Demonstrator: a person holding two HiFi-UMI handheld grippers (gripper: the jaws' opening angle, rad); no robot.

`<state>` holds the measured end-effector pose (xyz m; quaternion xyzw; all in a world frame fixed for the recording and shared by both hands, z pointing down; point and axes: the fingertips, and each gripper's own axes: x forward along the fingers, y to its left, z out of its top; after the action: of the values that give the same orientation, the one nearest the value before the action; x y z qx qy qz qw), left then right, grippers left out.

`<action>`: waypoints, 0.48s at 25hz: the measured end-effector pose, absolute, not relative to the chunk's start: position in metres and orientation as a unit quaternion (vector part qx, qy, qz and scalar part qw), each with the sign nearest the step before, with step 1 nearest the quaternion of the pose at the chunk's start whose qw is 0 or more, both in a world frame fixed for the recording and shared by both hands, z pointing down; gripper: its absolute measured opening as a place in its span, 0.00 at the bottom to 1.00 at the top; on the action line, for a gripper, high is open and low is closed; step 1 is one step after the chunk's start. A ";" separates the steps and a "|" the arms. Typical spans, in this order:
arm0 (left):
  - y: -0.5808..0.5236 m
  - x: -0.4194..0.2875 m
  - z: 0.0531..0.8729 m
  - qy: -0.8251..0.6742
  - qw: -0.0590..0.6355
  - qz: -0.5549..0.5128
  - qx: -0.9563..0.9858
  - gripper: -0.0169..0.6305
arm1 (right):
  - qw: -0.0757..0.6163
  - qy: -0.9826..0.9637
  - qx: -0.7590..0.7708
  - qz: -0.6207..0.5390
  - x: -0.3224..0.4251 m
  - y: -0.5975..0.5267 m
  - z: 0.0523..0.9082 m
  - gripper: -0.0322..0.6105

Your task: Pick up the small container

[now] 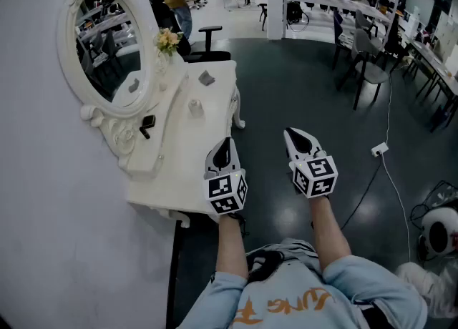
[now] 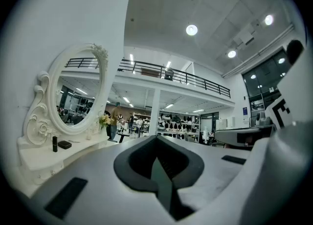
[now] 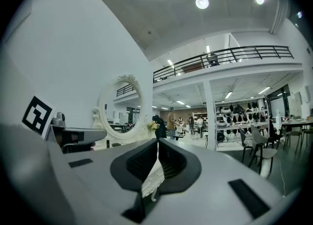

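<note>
A small pale jar stands on the white vanity table, near its middle. A grey lump lies farther back. On the shelf under the oval mirror sit a small black bottle and a flat black case. My left gripper hovers over the table's right front edge, jaws shut with nothing in them. My right gripper hangs over the dark floor to the right of the table, also shut and empty. Both point away from me, short of the jar.
A bunch of yellow flowers stands at the table's far end, with a black office chair behind it. A white wall runs along the left. A cable and socket lie on the floor at the right. Desks, chairs and people fill the background.
</note>
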<state>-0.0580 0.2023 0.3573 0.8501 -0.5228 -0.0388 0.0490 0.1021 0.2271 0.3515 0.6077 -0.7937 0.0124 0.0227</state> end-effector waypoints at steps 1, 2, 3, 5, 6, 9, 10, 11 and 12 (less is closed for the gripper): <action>0.202 -0.061 0.358 -0.524 0.050 -0.039 0.849 0.06 | 0.022 -0.794 0.607 0.012 0.100 0.227 0.352 0.10; 0.202 -0.064 0.358 -0.526 0.051 -0.039 0.848 0.06 | 0.022 -0.795 0.606 0.013 0.098 0.227 0.352 0.10; 0.202 -0.066 0.359 -0.527 0.052 -0.039 0.847 0.06 | 0.022 -0.796 0.605 0.013 0.096 0.227 0.353 0.10; 0.201 -0.071 0.361 -0.529 0.056 -0.040 0.846 0.06 | 0.021 -0.796 0.605 0.014 0.093 0.227 0.354 0.10; 0.200 -0.073 0.361 -0.530 0.058 -0.042 0.845 0.06 | 0.019 -0.796 0.605 0.015 0.091 0.226 0.354 0.10; 0.197 -0.080 0.359 -0.535 0.065 -0.049 0.841 0.06 | 0.020 -0.795 0.607 0.017 0.090 0.225 0.352 0.10; 0.196 -0.082 0.358 -0.537 0.068 -0.052 0.840 0.06 | 0.023 -0.794 0.607 0.017 0.091 0.225 0.350 0.10; 0.195 -0.084 0.357 -0.538 0.072 -0.056 0.838 0.06 | 0.025 -0.794 0.607 0.016 0.091 0.225 0.349 0.10; 0.194 -0.086 0.357 -0.541 0.075 -0.061 0.836 0.06 | 0.028 -0.794 0.607 0.014 0.091 0.225 0.347 0.10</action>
<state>-0.0861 0.1936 0.3572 0.8357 -0.5406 -0.0607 0.0752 0.0913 0.2246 0.3471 0.6067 -0.7943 0.0138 0.0276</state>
